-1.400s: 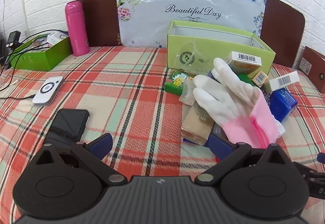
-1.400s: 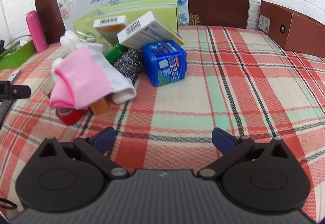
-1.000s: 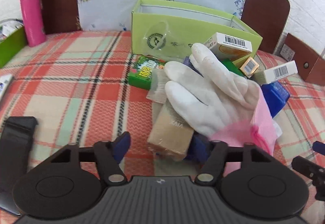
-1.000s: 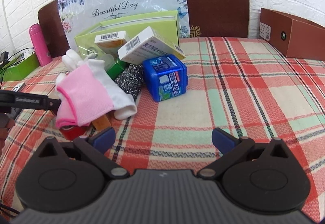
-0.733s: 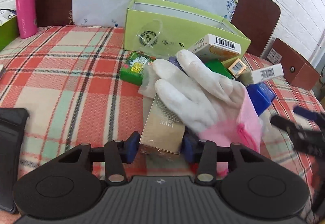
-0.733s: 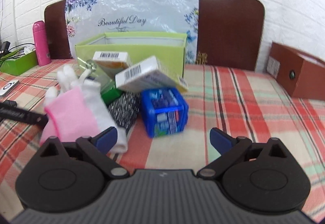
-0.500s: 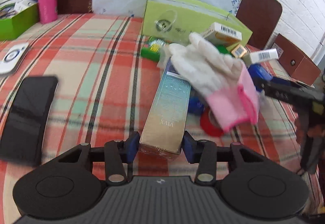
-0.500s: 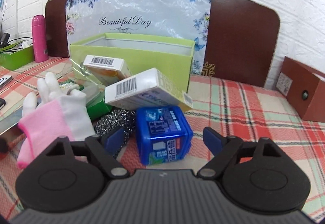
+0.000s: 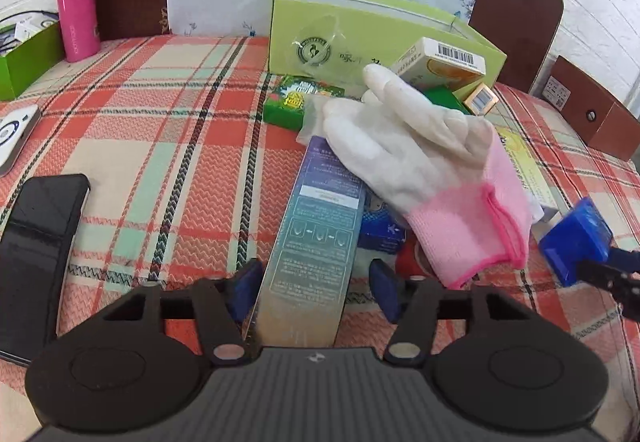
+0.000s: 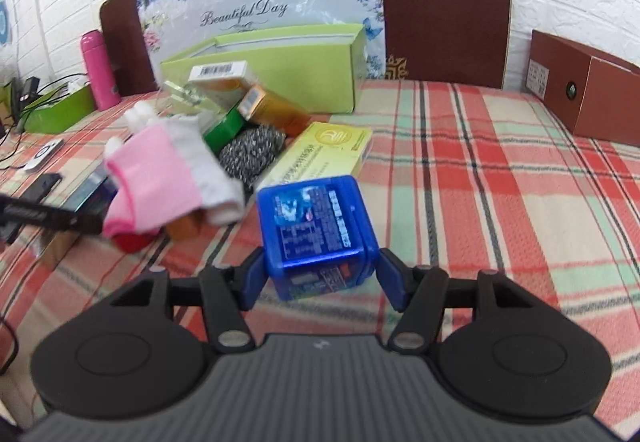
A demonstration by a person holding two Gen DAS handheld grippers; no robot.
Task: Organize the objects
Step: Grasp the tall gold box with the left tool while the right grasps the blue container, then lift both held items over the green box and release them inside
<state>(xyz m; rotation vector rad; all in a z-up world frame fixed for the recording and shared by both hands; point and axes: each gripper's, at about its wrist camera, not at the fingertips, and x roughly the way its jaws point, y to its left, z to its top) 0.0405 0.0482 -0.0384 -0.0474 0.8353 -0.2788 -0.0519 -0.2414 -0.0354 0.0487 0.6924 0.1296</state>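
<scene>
Behind the pile, upper middle, sits the green box [image 9: 360, 37]. Left gripper [image 9: 316, 290] fingers clamp the long carton [image 9: 316, 242], its far end buried under the glove [image 9: 432, 169]. Right gripper [image 10: 320, 282] fingers are closing around the blue tub [image 10: 316, 226], contact hard to judge through blur.

Tall box [image 9: 316, 242] far end under glove [image 9: 432, 161]; red item [image 9: 410, 260] mostly hidden; phone [image 9: 36, 242] cut off.

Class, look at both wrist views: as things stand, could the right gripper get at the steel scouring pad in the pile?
Probably not yet. The right gripper is closing with the blue box between its jaws, and the box sits between it and the scouring pad, which the glove partly covers.
</scene>
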